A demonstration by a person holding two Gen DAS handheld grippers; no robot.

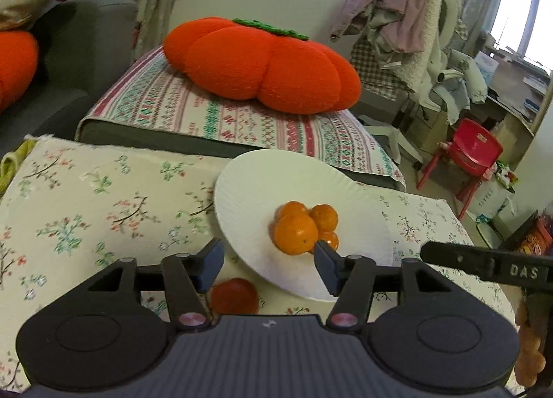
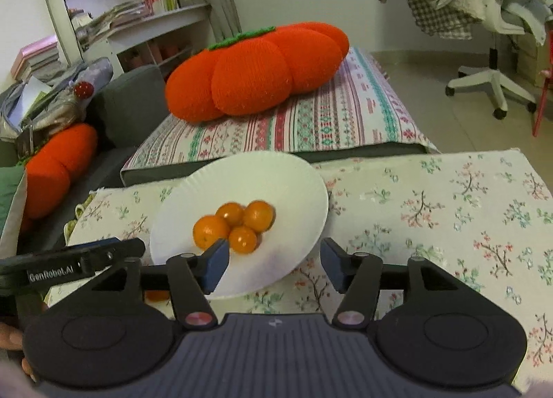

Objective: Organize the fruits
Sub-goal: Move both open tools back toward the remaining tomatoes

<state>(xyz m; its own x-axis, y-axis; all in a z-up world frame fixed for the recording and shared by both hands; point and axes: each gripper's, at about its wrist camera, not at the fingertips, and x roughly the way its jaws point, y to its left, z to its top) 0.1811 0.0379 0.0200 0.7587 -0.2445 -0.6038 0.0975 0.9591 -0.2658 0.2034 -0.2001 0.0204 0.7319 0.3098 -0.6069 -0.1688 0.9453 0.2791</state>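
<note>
A white paper plate (image 1: pixel 249 187) (image 2: pixel 276 173) lies on a floral cloth and holds several small oranges (image 1: pixel 295 233) (image 2: pixel 231 227) in a cluster. A red-orange fruit (image 1: pixel 235 296) lies on the cloth just in front of the plate, low between my left gripper's fingers; a sliver of it shows in the right wrist view (image 2: pixel 157 295). My left gripper (image 1: pixel 268 265) is open and empty, hovering at the plate's near edge. My right gripper (image 2: pixel 274 266) is open and empty, over the plate's near right edge. Each gripper shows at the edge of the other's view.
The floral cloth (image 1: pixel 103 197) (image 2: pixel 449 207) covers the table. Behind it, a striped cushion (image 1: pixel 214 114) carries a big orange pumpkin pillow (image 1: pixel 262 66) (image 2: pixel 255 69). A grey sofa (image 1: pixel 79 52) stands left, a clothes-laden chair (image 1: pixel 408 17) and a red stool (image 1: pixel 473 152) right.
</note>
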